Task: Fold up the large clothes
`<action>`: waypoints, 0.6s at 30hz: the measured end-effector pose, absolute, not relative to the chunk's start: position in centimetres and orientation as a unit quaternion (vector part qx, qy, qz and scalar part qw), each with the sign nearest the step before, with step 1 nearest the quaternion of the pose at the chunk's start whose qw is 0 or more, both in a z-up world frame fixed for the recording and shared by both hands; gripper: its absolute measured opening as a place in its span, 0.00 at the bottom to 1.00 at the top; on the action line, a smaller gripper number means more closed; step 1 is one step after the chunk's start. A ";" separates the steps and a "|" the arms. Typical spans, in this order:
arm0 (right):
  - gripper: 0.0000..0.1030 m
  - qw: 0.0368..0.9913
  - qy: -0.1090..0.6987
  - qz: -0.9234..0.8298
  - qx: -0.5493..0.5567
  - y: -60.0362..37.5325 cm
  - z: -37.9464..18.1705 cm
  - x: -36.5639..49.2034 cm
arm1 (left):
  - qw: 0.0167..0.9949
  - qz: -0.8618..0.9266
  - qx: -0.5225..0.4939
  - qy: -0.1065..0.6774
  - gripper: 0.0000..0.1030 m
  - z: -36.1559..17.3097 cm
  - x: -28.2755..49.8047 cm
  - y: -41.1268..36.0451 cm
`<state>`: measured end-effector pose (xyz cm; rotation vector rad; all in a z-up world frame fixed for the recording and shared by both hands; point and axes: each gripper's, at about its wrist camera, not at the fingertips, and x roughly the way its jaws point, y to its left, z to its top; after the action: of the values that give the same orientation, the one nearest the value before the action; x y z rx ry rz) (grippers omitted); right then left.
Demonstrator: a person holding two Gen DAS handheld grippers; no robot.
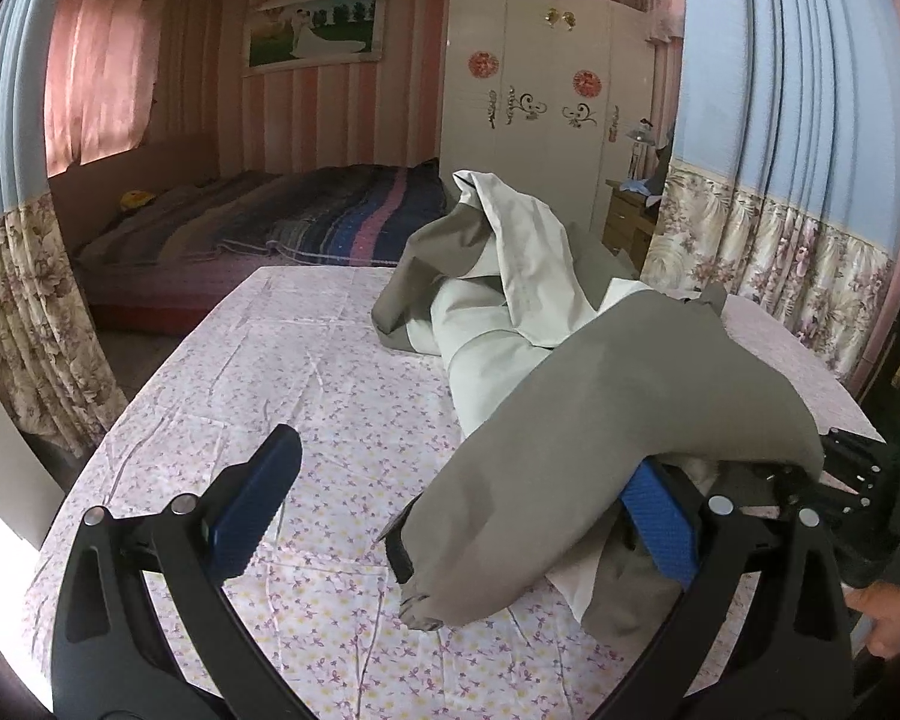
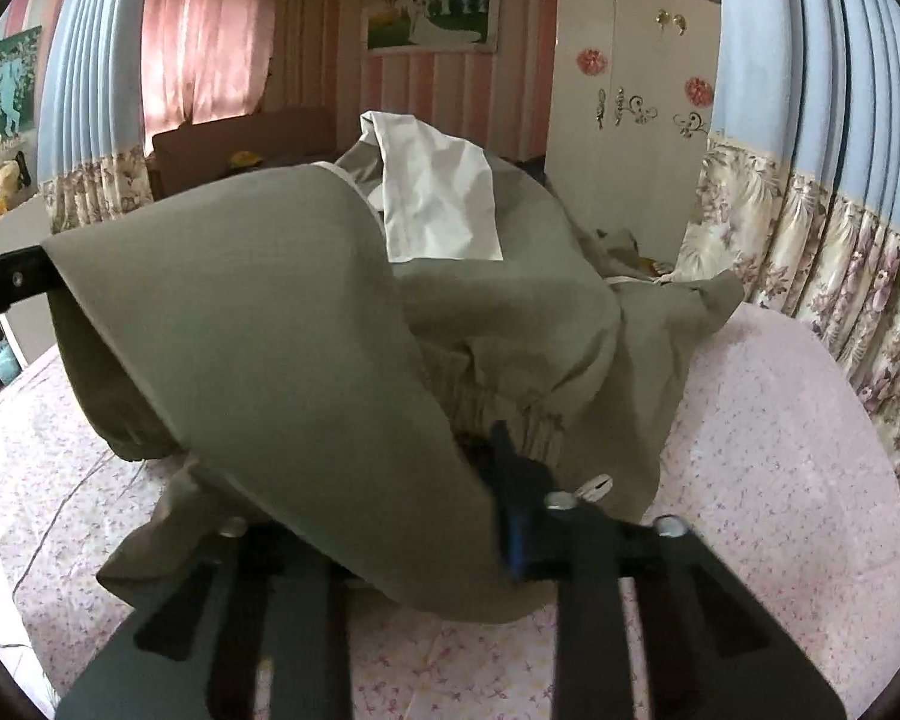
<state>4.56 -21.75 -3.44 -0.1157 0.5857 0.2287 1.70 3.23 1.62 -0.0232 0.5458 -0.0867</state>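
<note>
A large olive-grey garment [image 1: 618, 396] with a pale lining lies crumpled on the floral sheet [image 1: 306, 372]. My left gripper [image 1: 456, 510] is open, its blue pads [image 1: 252, 516] wide apart. A fold of the garment drapes over its right finger. In the right wrist view the garment [image 2: 306, 324] fills the middle. My right gripper [image 2: 486, 480] is shut on the garment's gathered edge and holds it up off the sheet [image 2: 780, 420]. Cloth hides its left finger. The left gripper's black finger [image 2: 6, 279] shows at the left edge under the cloth.
A second bed [image 1: 258, 228] with a striped blanket stands behind. A white wardrobe [image 1: 540, 90] is at the back right. Floral curtains [image 1: 780, 264] hang on both sides. A wooden nightstand [image 1: 627, 216] is by the wardrobe. A hand [image 1: 888, 618] shows at the right edge.
</note>
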 end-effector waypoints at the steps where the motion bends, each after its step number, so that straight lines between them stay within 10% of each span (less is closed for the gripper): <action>1: 0.14 0.950 0.286 0.110 -0.056 -22.0 -3.3 4.5 | 0.962 -0.041 -0.009 0.270 0.97 1.6 1.8 3.2; 18: 0.07 0.972 0.218 -0.091 -0.001 -38.7 1.6 4.6 | 0.960 -0.036 0.001 0.277 0.97 1.5 2.1 1.7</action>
<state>4.61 -38.71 1.59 -0.0011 0.4409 -0.1842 2.13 1.73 1.51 0.0017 0.5611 -0.0723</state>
